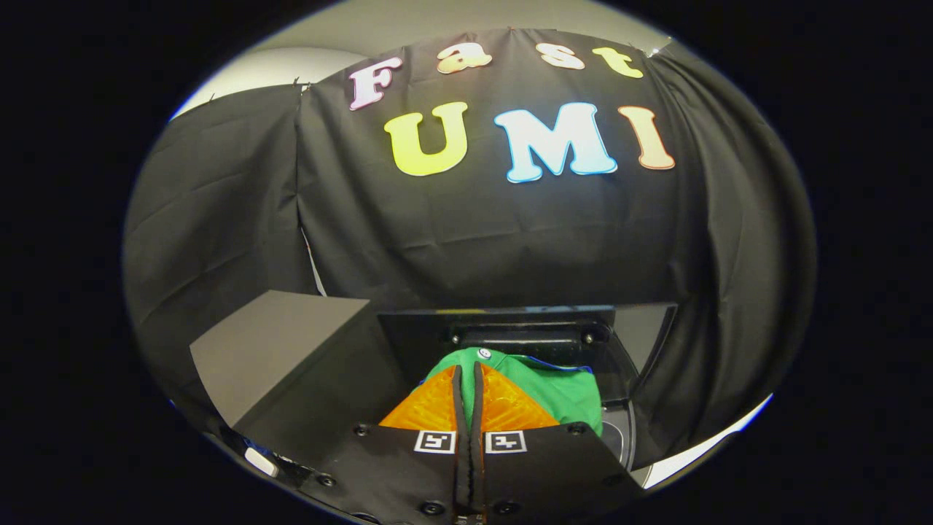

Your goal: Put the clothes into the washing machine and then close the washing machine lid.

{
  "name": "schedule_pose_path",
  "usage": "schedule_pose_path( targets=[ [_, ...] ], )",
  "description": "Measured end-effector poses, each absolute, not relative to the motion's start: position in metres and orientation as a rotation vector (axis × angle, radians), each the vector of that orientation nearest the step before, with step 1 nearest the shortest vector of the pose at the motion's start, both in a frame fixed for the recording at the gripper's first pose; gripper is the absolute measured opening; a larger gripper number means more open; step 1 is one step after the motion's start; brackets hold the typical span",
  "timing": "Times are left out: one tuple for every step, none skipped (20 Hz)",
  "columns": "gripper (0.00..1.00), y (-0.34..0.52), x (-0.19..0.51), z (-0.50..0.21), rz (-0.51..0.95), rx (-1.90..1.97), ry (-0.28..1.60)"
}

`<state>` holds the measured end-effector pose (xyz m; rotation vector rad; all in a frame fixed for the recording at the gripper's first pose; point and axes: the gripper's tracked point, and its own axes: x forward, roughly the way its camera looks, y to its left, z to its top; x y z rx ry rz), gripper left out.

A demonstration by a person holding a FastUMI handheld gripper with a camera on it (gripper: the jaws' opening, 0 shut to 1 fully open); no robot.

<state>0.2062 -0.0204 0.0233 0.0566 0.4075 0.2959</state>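
Because our fingers point(458, 408) stand almost together with a thin fold of green cloth pinched between them, we judge the gripper point(467, 375) closed on the garment point(561, 390); the rest of that green cloth bunches just ahead of the tips and spills off to one side of them, so its bulk lies forward and a little aside rather than straight along the fingers; whether it hangs free or rests on something below we cannot tell, since the fingers cover its underside. Just beyond the cloth sits a dark hinged fitting with two small screws, and behind that a dark glossy panel point(641, 339) stands up, which we take to be the raised washing machine lid; a curved dark rim point(619, 430) beside the cloth looks like the edge of the drum opening. To the other side of the fingers a grey box top point(280, 350) slopes away. If we read this rightly, the garment is at or over the opening, and our next move turns on lowering straight ahead and down; the lid remains to be shut.
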Motion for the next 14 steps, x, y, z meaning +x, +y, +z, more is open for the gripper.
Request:
schedule_pose_path(
  targets=[
    [0.01, -0.025, 0.205, 0.014, 0.288, 0.055, 0.423],
    [0.01, -0.03, 0.205, 0.006, 0.281, 0.058, 0.439],
    [0.01, -0.034, 0.204, -0.003, 0.275, 0.063, 0.454],
    [0.01, -0.037, 0.203, -0.011, 0.27, 0.068, 0.469],
    [0.01, -0.038, 0.201, -0.021, 0.267, 0.072, 0.485],
    [0.01, -0.039, 0.199, -0.03, 0.267, 0.074, 0.502],
    [0.01, -0.039, 0.197, -0.039, 0.267, 0.074, 0.519],
    [0.01, -0.038, 0.197, -0.046, 0.266, 0.073, 0.533],
    [0.01, -0.037, 0.196, -0.054, 0.267, 0.072, 0.547],
    [0.01, -0.037, 0.196, -0.061, 0.266, 0.068, 0.555],
    [0.01, -0.037, 0.195, -0.067, 0.264, 0.062, 0.564],
    [0.01, -0.038, 0.194, -0.071, 0.259, 0.055, 0.574],
    [0.01, -0.039, 0.197, -0.078, 0.252, 0.052, 0.584],
    [0.01, -0.04, 0.199, -0.083, 0.245, 0.053, 0.594]
  ],
)
